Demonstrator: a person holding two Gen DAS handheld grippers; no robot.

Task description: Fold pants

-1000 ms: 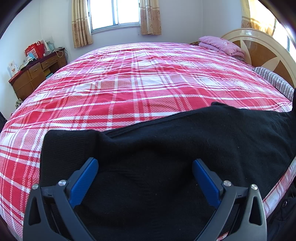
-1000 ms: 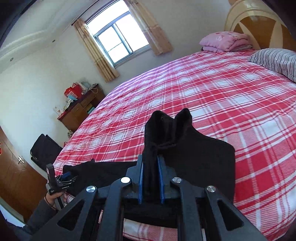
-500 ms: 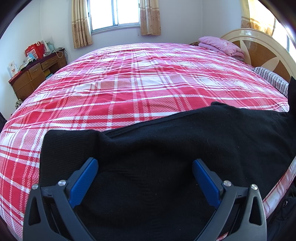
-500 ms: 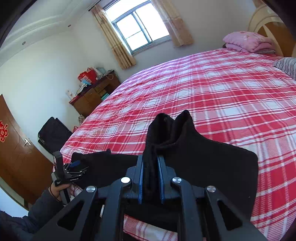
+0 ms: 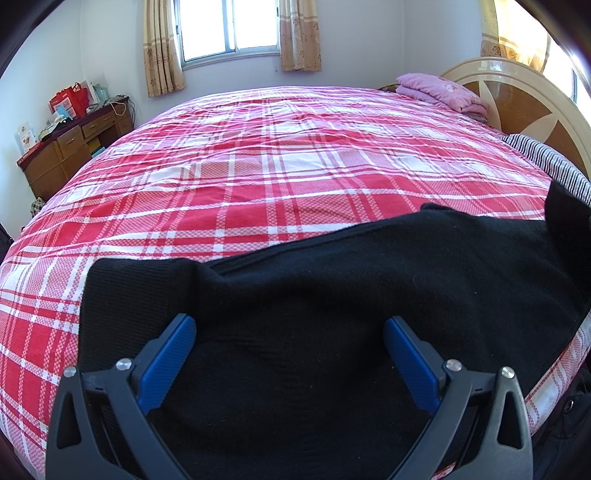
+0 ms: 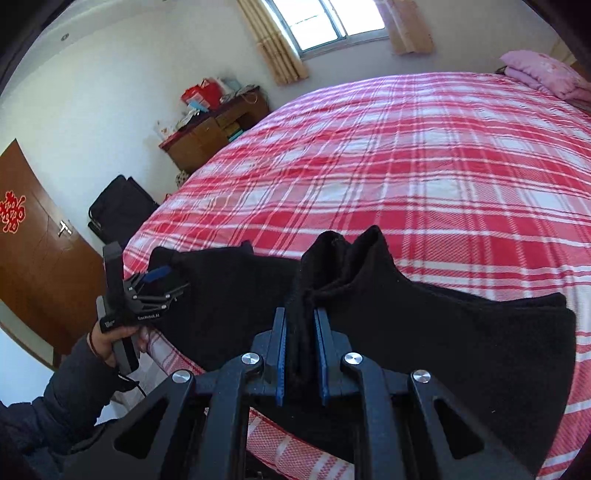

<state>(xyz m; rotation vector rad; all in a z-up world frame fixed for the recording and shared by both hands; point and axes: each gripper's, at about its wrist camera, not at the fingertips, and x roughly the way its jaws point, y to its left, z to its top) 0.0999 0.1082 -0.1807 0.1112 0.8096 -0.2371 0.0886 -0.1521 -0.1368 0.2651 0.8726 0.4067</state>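
The pants [image 5: 332, 295] are black and soft, and they lie along the near edge of a big bed [image 5: 295, 166] with a red and white checked cover. They stretch sideways across the bed, from the left side to the right side. The left gripper [image 5: 288, 336] sits low over the pants with its two blue fingers [image 5: 166, 362] spread wide apart, so it is let go and grips nothing. The black cloth lies flat under and between those fingers. In the view from the right side, you can see this same left gripper [image 6: 159, 284] held in the person's left hand [image 6: 110, 339] at the far left end of the pants. The right gripper [image 6: 301, 332] has its blue fingers [image 6: 279, 354] squeezed tight on a bunch of the black cloth. That bunch pokes up above the fingers in two little peaks, lifted off the bed, and the rest of the pants hangs down from it onto the cover. At the head of the bed is a pink folded blanket [image 5: 443, 90] and a striped pillow [image 5: 546, 158]. A brown wooden desk [image 6: 218, 129] stands by the wall near the window [image 5: 229, 29], with red bags on top. A black bag [image 6: 122, 210] rests on the floor beside a brown door [image 6: 40, 258].
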